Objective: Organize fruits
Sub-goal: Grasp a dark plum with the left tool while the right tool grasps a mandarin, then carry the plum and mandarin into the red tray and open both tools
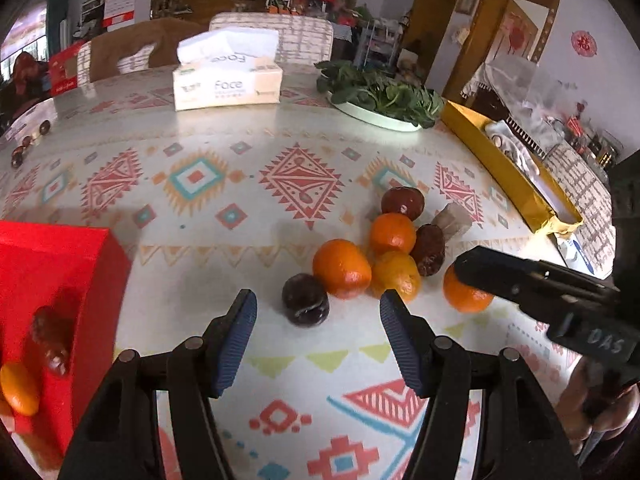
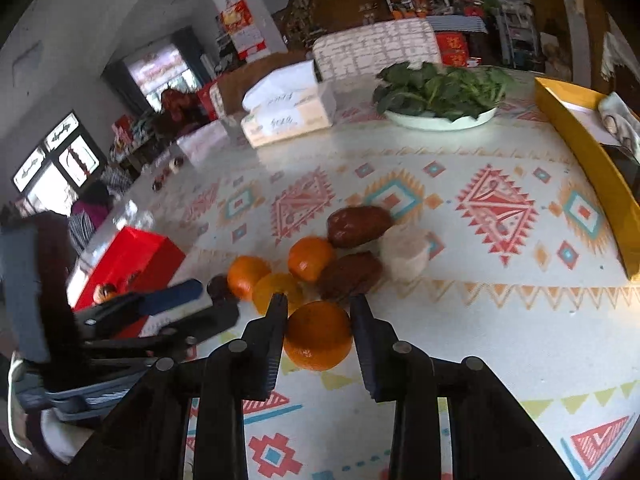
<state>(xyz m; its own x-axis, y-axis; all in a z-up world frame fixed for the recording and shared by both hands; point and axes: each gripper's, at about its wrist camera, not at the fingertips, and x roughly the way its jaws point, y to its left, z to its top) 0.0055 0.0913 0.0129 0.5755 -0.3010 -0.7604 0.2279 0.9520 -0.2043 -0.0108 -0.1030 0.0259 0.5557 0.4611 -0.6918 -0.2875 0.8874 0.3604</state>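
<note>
A cluster of fruit lies on the patterned tablecloth: three oranges [image 1: 341, 268], brown dates [image 1: 429, 249] and a dark plum [image 1: 305, 299]. My left gripper [image 1: 318, 308] is open just in front of the plum, which sits between the blue pads. My right gripper [image 2: 319, 312] has its fingers on both sides of a separate orange [image 2: 318, 336], which rests on the table; the same orange shows in the left wrist view [image 1: 464, 293]. A red box [image 1: 52, 304] at the left holds an orange and dates.
A tissue box [image 1: 228, 80], a plate of green leaves [image 1: 380, 98] and a yellow tray [image 1: 508, 168] stand at the far and right sides. A pale cup-like object [image 2: 404, 254] lies beside the dates. Small dark fruits [image 1: 20, 152] lie at the far left edge.
</note>
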